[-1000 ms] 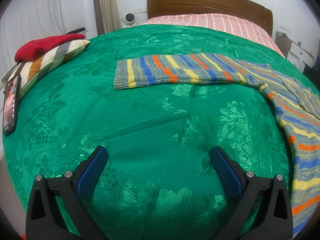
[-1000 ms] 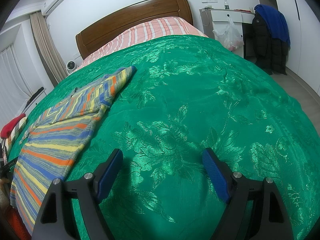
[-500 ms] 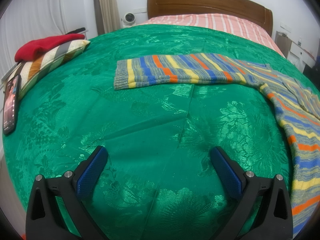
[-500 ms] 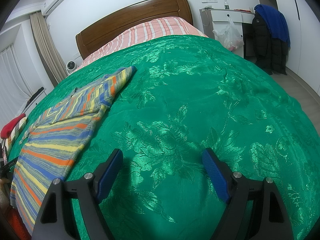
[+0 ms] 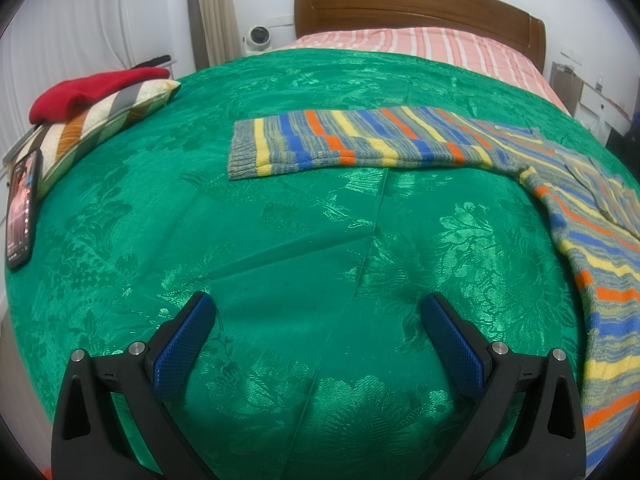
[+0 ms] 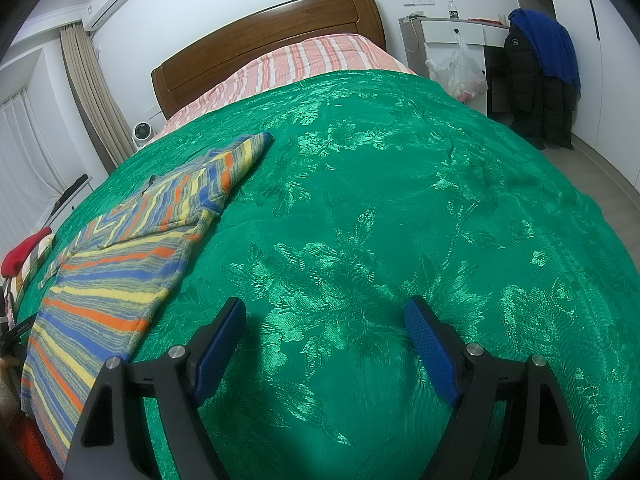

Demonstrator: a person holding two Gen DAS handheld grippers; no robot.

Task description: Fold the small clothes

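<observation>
A striped knit sweater [image 5: 400, 140] in blue, yellow, orange and grey lies flat on the green bedspread [image 5: 280, 240]. In the left wrist view one sleeve stretches left across the bed and the body runs down the right edge. In the right wrist view the sweater [image 6: 120, 256] lies at the left with its other sleeve pointing toward the headboard. My left gripper [image 5: 316, 316] is open and empty above bare bedspread, short of the sleeve. My right gripper [image 6: 324, 320] is open and empty, to the right of the sweater.
A striped pillow [image 5: 92, 128] with a red garment [image 5: 92, 92] on it and a phone [image 5: 20, 208] lie at the bed's left edge. A wooden headboard [image 5: 416, 4] is at the far end. A desk, bag and dark jacket [image 6: 532, 84] stand to the right.
</observation>
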